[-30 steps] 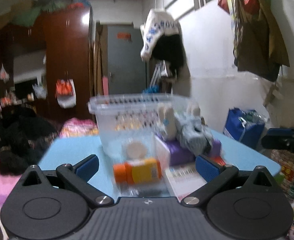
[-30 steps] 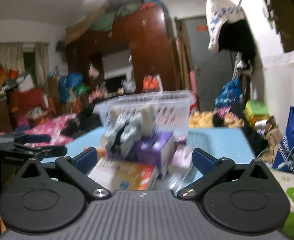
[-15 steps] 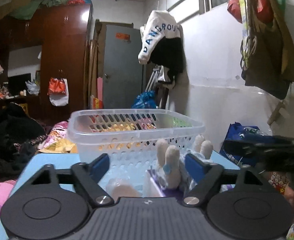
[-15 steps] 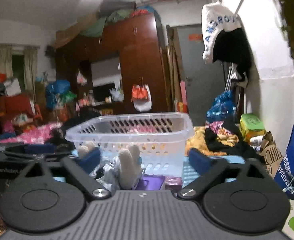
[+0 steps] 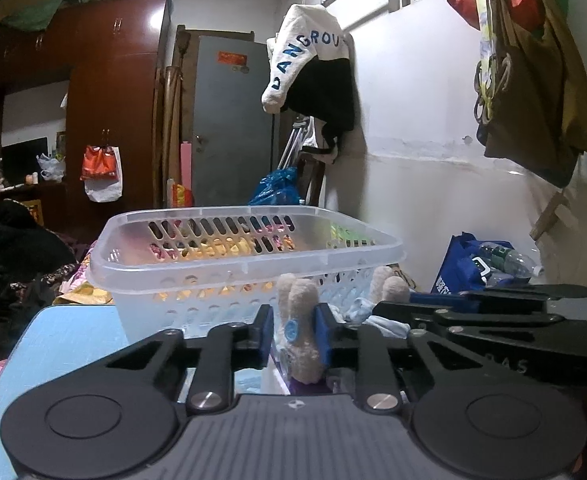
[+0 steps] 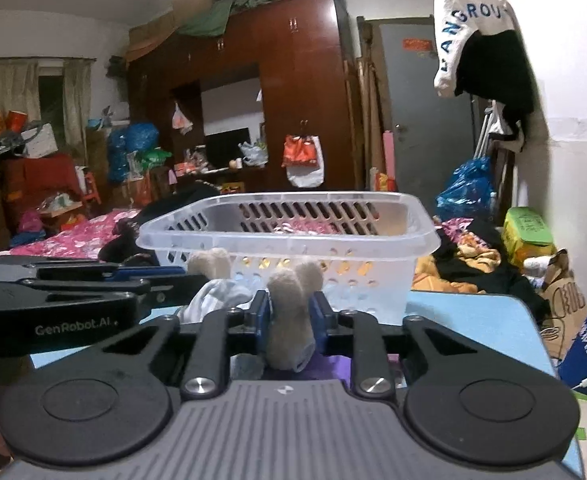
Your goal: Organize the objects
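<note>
A plush toy with beige limbs and a pale blue body lies on a purple box [image 5: 305, 386] on the blue table. My left gripper [image 5: 293, 334] is shut on one pair of its beige limbs [image 5: 299, 300]. My right gripper [image 6: 289, 316] is shut on the other pair [image 6: 293, 300]. A second beige pair [image 6: 209, 262] sticks up to the left in the right wrist view. A clear slotted plastic basket [image 5: 245, 264] stands just behind the toy; it also shows in the right wrist view [image 6: 289, 240].
The blue table [image 5: 65, 332] ends at its left edge beside a bed with dark clothes [image 5: 9, 256]. A blue bag with bottles [image 5: 481, 264] stands right of the table by the white wall. A wardrobe and a grey door [image 5: 233, 120] are behind.
Both grippers have dropped low and moved in to the toy, and both have closed from open onto its beige limbs. The orange bottle and flat boxes have gone out of view.
</note>
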### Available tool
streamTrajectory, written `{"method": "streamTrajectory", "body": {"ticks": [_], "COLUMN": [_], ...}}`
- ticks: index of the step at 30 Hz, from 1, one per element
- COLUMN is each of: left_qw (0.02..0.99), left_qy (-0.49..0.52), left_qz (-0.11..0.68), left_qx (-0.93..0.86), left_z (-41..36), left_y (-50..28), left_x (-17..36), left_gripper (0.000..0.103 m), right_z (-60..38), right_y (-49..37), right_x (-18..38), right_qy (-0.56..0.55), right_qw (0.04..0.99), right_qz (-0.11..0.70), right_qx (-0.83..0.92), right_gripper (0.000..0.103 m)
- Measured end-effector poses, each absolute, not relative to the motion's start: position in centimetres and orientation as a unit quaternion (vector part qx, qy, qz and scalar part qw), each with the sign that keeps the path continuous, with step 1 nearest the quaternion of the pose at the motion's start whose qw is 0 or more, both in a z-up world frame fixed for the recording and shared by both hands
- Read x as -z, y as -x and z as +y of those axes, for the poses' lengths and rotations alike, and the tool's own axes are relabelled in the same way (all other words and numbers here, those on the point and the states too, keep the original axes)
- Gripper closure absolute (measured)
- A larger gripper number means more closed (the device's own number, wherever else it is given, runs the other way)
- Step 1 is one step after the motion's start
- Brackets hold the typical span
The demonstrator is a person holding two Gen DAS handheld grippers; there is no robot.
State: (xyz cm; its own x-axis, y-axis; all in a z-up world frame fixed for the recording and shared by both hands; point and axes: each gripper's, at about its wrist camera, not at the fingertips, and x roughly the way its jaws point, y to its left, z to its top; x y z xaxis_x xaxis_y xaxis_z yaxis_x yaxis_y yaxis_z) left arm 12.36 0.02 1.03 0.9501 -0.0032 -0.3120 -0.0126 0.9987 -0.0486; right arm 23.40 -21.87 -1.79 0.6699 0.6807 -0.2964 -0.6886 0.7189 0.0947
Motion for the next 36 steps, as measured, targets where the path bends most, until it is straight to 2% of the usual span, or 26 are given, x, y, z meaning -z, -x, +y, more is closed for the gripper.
{"method": "streamTrajectory", "body": {"ticks": [2,6,24,29,36], "left_qw": [0.988,0.990,0.996,0.997,0.998], "left_qy": [0.019,0.008,-0.014,-0.005,-0.005], "left_qz": [0.156,0.142,0.080,0.069,0.061], "left_qx": [0.002,0.015,0.038,0.042,0.018], "left_z": [-0.3,-0.5,-1.3,-0.5,1.2], "left_y": [-12.4,-11.8,-9.6,-9.8,-13.7], "left_x": [-1.1,-0.9,-1.3,-3.3,-9.6], "left_gripper": [0.085,0.086,0.088,0.088,0.088], "right_z": [-22.0,-22.1,-23.0,-22.6,-20.1], "right_y": [-23.2,-22.2,-21.4,-22.3,-26.8], "right_x": [1.8,1.8,0.8,-1.4,-6.8], "right_qy": [0.016,0.034,0.037,0.032,0.017], "right_qw": [0.914,0.919,0.922,0.921,0.917], "right_qz": [0.152,0.130,0.081,0.074,0.090], "right_qx": [-0.375,-0.371,-0.376,-0.380,-0.389], "right_gripper": [0.085,0.087,0.088,0.088,0.088]}}
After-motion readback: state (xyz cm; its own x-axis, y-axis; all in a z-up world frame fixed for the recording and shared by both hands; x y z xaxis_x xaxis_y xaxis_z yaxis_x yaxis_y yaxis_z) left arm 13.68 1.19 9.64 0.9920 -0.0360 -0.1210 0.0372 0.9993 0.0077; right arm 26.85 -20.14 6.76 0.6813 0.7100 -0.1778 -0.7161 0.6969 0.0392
